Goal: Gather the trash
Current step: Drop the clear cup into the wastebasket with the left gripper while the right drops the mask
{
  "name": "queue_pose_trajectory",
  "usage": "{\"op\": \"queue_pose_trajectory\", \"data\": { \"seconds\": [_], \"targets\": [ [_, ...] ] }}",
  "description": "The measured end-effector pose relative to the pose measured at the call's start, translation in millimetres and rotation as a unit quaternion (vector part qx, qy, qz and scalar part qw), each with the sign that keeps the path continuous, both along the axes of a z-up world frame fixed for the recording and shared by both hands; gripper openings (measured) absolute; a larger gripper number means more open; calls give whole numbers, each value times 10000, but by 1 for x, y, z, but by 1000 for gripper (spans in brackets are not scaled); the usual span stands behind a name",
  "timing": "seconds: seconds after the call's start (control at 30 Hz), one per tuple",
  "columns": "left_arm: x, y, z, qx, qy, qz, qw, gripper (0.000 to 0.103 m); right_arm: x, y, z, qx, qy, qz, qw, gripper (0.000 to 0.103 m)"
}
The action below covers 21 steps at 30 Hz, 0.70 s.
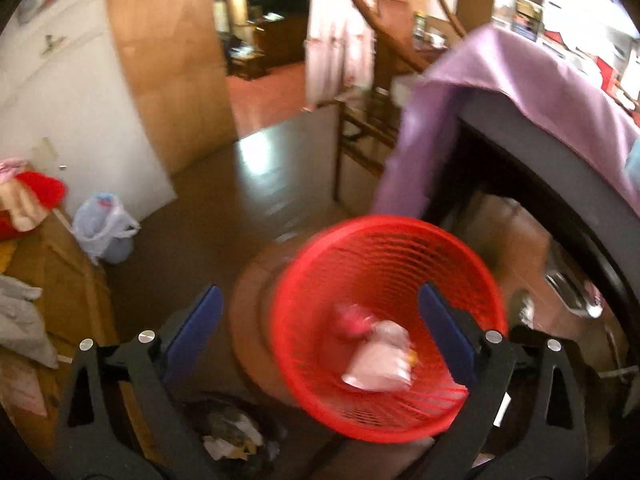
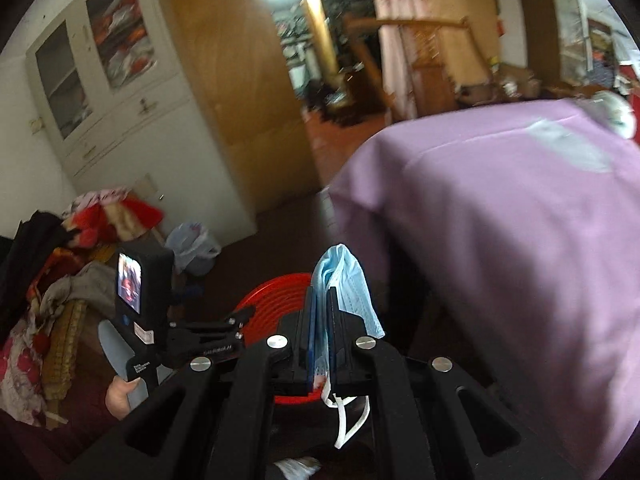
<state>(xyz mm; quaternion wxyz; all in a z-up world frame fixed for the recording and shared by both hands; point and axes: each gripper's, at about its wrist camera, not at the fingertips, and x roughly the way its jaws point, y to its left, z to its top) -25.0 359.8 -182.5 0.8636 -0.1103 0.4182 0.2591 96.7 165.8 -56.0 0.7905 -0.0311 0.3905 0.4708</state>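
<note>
red plastic mesh is what fills your left view: the basket (image 1: 386, 320) sits on the dark floor just beside the table, with a crumpled pale wrapper (image 1: 380, 354) and a pink scrap (image 1: 350, 320) already lying inside it. your left gripper (image 1: 320, 320) has its jaws spread wide with nothing between the blue pads, one finger overlapping the basket's near rim in the picture. your right gripper (image 2: 322, 308) is clamped tight on a blue face mask (image 2: 346, 288), whose white ear loops dangle below the fingers; the basket shows just beyond them, partly hidden. a purple cloth (image 2: 500, 220) draped over the table hangs close on the right and crowds that side. to the left, a heap of clothes (image 2: 60, 280) on a box and a small bin with a plastic bag (image 1: 102, 226) stand by the white cupboard (image 2: 120, 92).
</note>
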Motion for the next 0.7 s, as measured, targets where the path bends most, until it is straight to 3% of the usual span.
{"op": "queue_pose_trajectory", "data": {
  "seconds": [0.07, 0.17, 0.2, 0.23, 0.5, 0.7],
  "targets": [
    [-7, 12, 1, 22, -19, 184, 9998, 95, -2, 29, -12, -96, 130, 231, 9996, 6],
    [-17, 25, 1, -52, -39, 330, 9994, 95, -8, 58, -25, -192, 236, 486, 9984, 15],
    [-19, 29, 1, -65, -52, 387, 9992, 95, -10, 66, -28, -218, 281, 550, 9979, 36],
    [-22, 32, 2, -66, -62, 421, 9991, 95, -11, 70, -29, -219, 306, 560, 9977, 50],
    [-24, 34, 7, -73, -162, 459, 9988, 96, -15, 57, -18, -191, -43, 328, 9993, 50],
    [-21, 17, 25, 53, -334, 295, 9990, 96, -15, 17, 0, -53, -317, -89, 9994, 59]
  ]
}}
